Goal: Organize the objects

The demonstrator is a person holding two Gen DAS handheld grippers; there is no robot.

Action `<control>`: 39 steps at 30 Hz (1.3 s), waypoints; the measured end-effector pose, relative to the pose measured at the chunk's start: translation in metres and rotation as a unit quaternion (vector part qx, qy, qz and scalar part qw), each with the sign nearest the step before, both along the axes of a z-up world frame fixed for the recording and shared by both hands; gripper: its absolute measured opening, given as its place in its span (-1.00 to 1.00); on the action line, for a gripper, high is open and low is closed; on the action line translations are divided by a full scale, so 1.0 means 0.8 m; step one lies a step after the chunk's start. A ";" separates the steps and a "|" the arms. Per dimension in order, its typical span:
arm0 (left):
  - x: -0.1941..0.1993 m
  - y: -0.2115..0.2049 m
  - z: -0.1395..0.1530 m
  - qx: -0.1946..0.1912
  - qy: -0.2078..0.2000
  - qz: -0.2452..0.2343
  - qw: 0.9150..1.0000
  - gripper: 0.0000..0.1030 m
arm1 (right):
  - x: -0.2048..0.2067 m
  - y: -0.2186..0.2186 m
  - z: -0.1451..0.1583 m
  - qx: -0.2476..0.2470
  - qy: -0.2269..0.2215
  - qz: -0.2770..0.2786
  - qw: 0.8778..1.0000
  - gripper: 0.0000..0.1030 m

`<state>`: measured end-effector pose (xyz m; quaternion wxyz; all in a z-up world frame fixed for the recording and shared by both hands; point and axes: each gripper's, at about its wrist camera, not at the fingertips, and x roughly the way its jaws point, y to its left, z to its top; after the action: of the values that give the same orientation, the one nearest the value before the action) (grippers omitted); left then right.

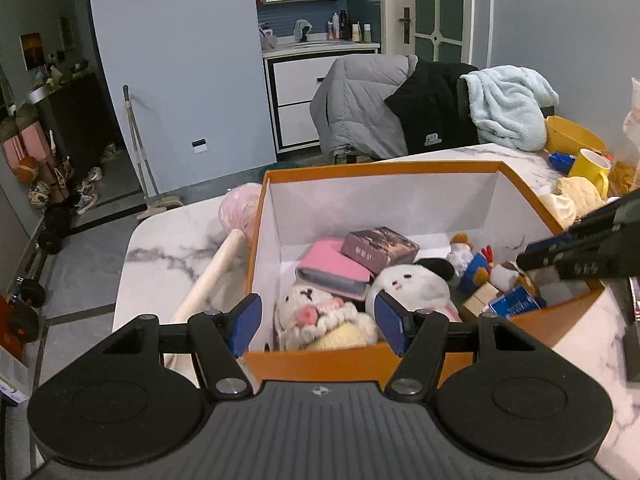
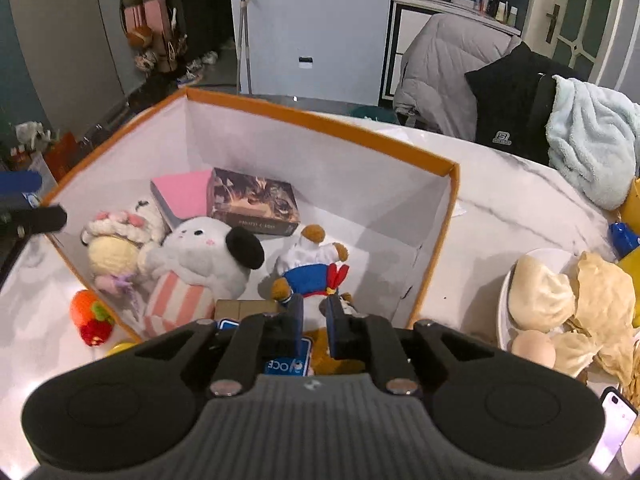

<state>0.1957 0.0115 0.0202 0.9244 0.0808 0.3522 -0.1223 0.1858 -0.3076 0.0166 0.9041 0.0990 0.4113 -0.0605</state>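
An orange box [image 1: 384, 168] with white walls [image 2: 320, 120] stands on the marble table. Inside lie a crochet doll [image 1: 320, 322] [image 2: 112, 248], a white plush with a black ear [image 1: 416, 284] [image 2: 208, 252], a pink book [image 1: 332, 268] [image 2: 182, 194], a dark card box [image 1: 380, 248] [image 2: 252, 204], a duck toy in blue [image 2: 312, 268], wooden blocks [image 1: 480, 300] and a blue pack [image 1: 516, 304]. My left gripper [image 1: 316, 320] is open and empty at the box's near rim. My right gripper [image 2: 314, 316] hangs over the box, jaws narrowly apart, with nothing clearly between them; it also shows in the left wrist view [image 1: 540, 256].
A pink-headed mallet [image 1: 216, 268] lies left of the box. A crochet strawberry [image 2: 90, 316] lies outside the box. A plate of buns and an egg [image 2: 560, 304], a phone [image 2: 612, 420], a yellow mug [image 1: 592, 168] and a yellow bowl [image 1: 572, 132] crowd the right. Chairs with jackets [image 1: 380, 104] stand behind.
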 end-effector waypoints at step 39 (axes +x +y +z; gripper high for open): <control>-0.098 -0.075 -0.089 0.016 0.035 -0.120 0.992 0.56 | -0.254 -0.094 -0.021 0.058 0.037 -0.120 0.990 0.37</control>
<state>0.1172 -0.0485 -0.0513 0.8888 0.1329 0.3741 -0.2290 -0.0175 -0.3830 0.0001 0.8672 0.1977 0.4325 -0.1481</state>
